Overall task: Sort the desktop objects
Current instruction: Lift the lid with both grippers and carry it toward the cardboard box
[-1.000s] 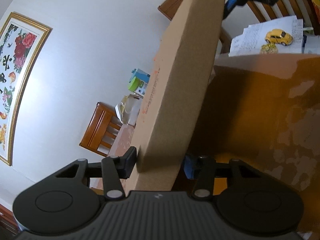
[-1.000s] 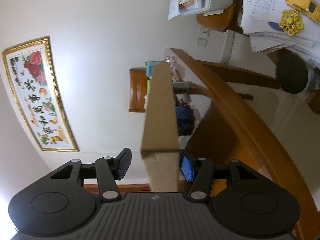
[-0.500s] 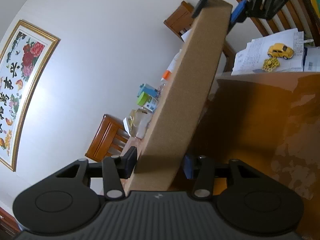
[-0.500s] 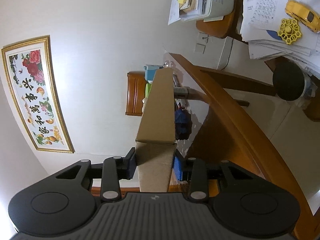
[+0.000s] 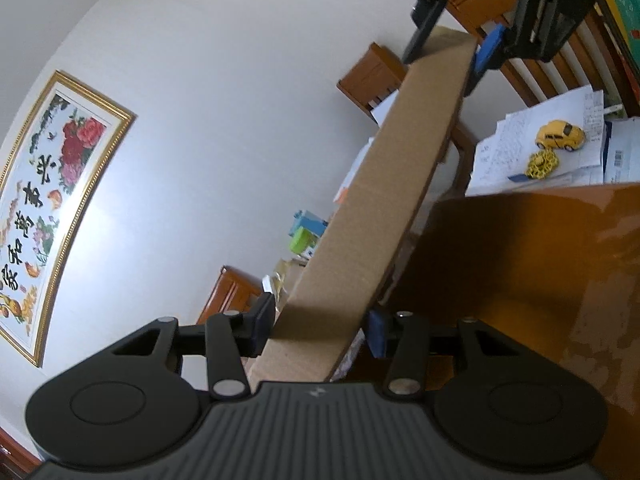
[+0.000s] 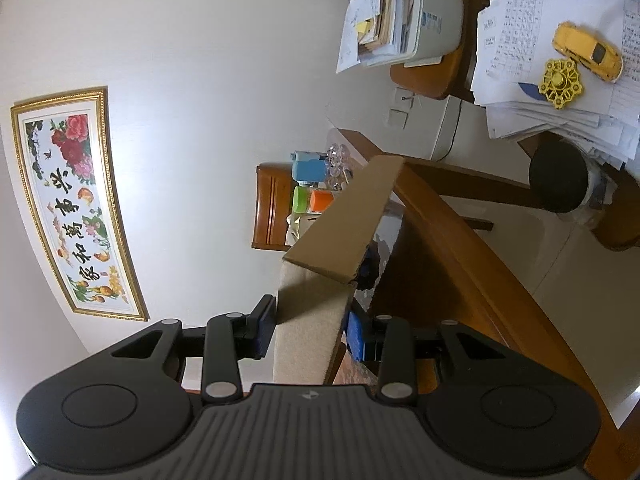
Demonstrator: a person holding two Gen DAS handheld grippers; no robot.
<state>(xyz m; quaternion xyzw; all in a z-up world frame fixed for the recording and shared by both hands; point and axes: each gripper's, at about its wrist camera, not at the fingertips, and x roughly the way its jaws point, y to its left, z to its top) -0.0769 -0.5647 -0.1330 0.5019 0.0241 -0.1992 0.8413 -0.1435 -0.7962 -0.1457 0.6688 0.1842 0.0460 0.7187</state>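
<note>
While both grippers clamp opposite ends of the cardboard box (image 5: pixel 384 216), held off the counter (image 5: pixel 540 280), its long axis runs from the left gripper (image 5: pixel 320 330) to the right gripper (image 6: pixel 310 330), fingers (image 6: pixel 356 338) pressed on its sides.

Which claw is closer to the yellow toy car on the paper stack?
Right. The right claw clamps the cardboard box at its far end, near the yellow toy car; the left claw grips the opposite end, farther away.

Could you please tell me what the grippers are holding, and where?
Both hold one cardboard box: left gripper and right gripper each clamp an opposite end.
</note>
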